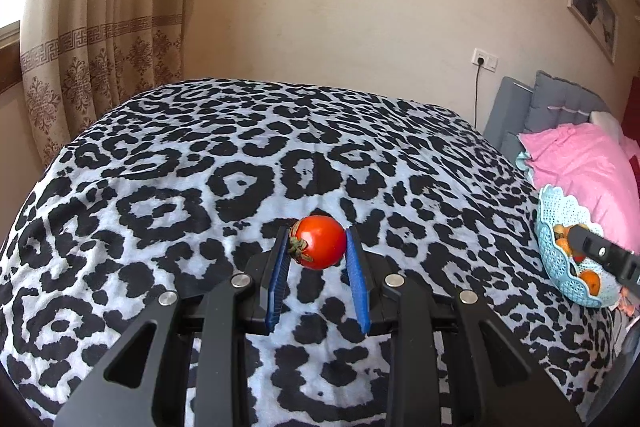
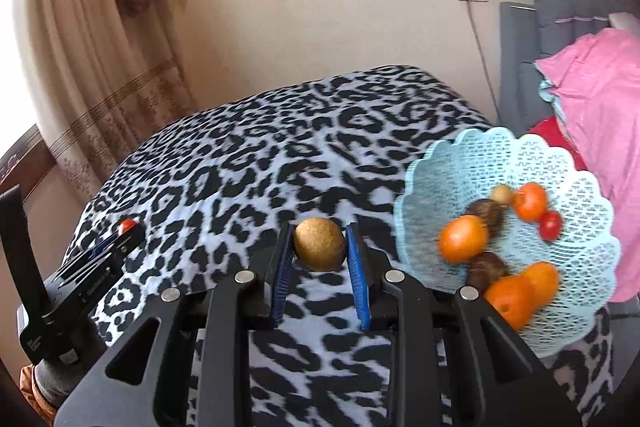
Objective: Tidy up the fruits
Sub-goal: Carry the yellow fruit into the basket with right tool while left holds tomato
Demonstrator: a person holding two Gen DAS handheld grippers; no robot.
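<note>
We hold a red tomato point(image 1: 320, 247) clamped in our left gripper point(image 1: 318, 247) above the leopard blanket point(image 1: 200, 167), and a brownish round fruit point(image 2: 320, 244) clamped in our right gripper point(image 2: 319, 245). The tomato is probably soft and smooth, so gripping its sides gently seems best. The blue lattice basket point(image 2: 480, 155) contains oranges, a small tomato and brown fruits

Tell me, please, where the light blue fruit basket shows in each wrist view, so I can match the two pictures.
Left wrist view: the light blue basket sits at the far right edge, partly behind the right gripper.
Right wrist view: it fills the right middle, fruit inside.
Shared landmark: the pink pillow behind the basket.
</note>
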